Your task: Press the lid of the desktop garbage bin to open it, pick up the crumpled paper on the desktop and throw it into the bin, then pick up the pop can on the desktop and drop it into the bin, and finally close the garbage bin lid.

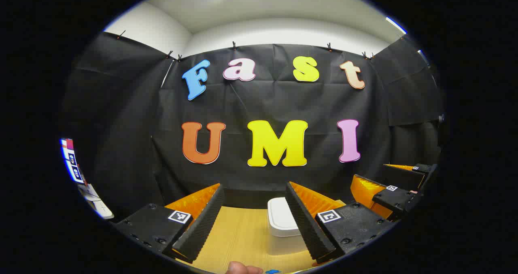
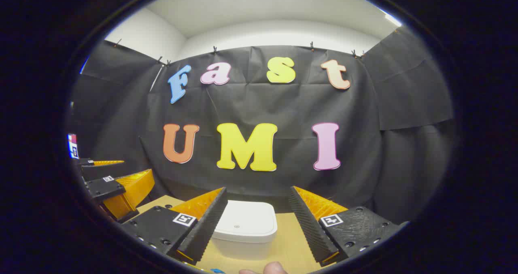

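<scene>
While both grippers hover above the wooden table (image 2: 289,241), the white bin (image 2: 245,229) stands at its far side with the lid down. The right gripper (image 2: 255,221) points straight at it, fingers spread wide with nothing between them. The left gripper (image 1: 255,221), just left of the bin, is likewise spread and empty.
</scene>
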`<state>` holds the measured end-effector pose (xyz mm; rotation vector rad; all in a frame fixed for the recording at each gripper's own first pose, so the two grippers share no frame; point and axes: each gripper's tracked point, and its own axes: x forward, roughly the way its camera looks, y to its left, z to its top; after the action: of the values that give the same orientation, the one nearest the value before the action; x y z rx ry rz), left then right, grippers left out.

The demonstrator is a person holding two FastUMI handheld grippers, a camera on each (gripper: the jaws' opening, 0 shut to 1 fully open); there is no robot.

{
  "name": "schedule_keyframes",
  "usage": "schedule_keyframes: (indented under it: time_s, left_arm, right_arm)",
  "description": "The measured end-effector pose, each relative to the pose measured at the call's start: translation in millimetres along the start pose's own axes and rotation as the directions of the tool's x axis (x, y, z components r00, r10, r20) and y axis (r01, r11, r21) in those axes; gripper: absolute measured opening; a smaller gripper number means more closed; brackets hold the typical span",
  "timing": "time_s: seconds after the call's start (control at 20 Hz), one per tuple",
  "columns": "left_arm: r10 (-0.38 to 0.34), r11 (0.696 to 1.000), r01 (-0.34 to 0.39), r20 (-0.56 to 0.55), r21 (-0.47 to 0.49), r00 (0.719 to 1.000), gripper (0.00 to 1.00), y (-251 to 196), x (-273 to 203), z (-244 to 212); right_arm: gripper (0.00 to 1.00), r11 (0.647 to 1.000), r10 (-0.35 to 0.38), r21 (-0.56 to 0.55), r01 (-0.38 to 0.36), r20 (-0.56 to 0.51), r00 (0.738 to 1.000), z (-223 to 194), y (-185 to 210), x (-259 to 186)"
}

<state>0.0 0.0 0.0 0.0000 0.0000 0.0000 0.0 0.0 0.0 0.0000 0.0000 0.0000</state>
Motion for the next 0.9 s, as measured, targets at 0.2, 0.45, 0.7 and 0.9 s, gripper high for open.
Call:
schedule_keyframes:
  time_s: [0.2, 0.45, 0.7, 0.9]
  left_arm:
    - [-0.004, 1.000, 0.004, -0.001, 0.002, 1.000, 0.97, -1.5, 7.8, -1.1]
    - [-0.002, 1.000, 0.002, -0.008, 0.003, 1.000, 0.97, 0.7, 14.8, -6.2]
    - [0.005, 1.000, -0.005, -0.013, 0.003, 1.000, 0.97, 5.5, 16.9, -11.2]
    - [0.005, 1.000, -0.005, -0.014, 0.008, 1.000, 0.97, 6.6, 17.8, -10.6]
  right_arm:
    - [0.97, 1.000, -0.027, 0.014, 0.027, -0.002, 1.000, -0.6, -8.1, 4.7]
    - [0.98, 0.999, -0.034, 0.014, 0.034, -0.003, 0.999, -3.0, -8.3, 11.0]
    - [0.95, 0.999, -0.033, 0.021, 0.033, -0.021, 0.999, -9.1, -7.0, 15.8]
    - [0.93, 0.999, -0.026, 0.018, 0.027, -0.037, 0.999, -13.9, -1.9, 19.0]
